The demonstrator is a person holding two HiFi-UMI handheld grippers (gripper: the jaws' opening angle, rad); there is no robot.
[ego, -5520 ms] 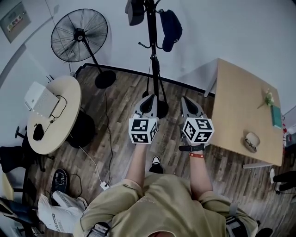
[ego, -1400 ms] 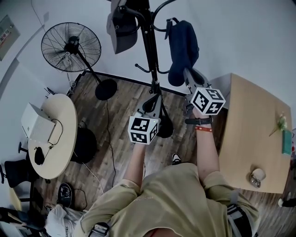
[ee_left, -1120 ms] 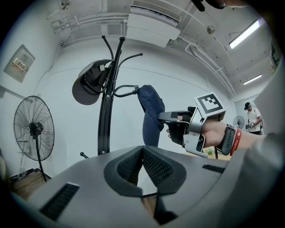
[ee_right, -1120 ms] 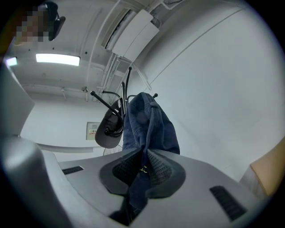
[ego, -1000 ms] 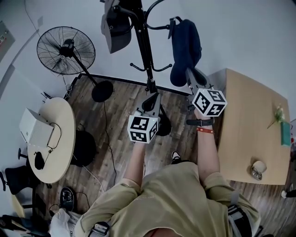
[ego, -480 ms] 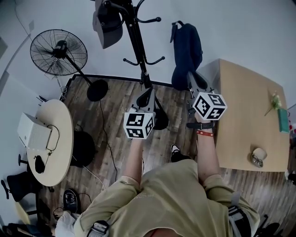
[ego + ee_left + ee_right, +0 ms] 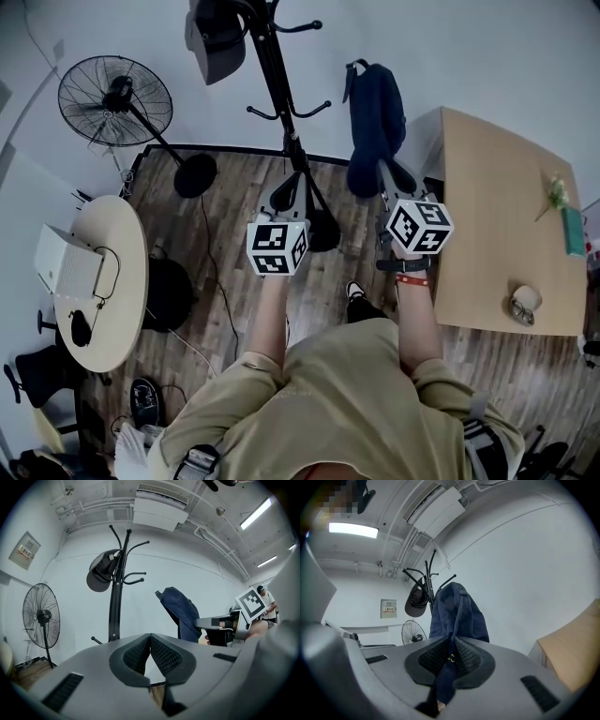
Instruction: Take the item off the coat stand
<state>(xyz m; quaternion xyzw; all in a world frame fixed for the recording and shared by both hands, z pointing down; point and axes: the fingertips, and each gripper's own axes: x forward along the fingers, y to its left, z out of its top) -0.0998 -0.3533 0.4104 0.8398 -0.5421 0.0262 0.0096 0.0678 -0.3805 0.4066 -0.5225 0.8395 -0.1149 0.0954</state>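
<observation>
Cap (image 7: 376,112) between jaws of right hand-held gripper (image 7: 384,171), apart from coat stand (image 7: 276,75).

The navy item (image 7: 376,112) is showing soft matt cloth. At eleven o'clock the coat stand (image 7: 275,84) is gleaming, smooth black metal. The floor (image 7: 246,195) is showing grained wood planks; the table (image 7: 497,206) at three o'clock, paler smooth wood.

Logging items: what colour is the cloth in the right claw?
Navy blue cloth, best in head view.

Fan (image 7: 114,98) stands left of coat stand (image 7: 275,70), cloth item (image 7: 377,112) right.
</observation>
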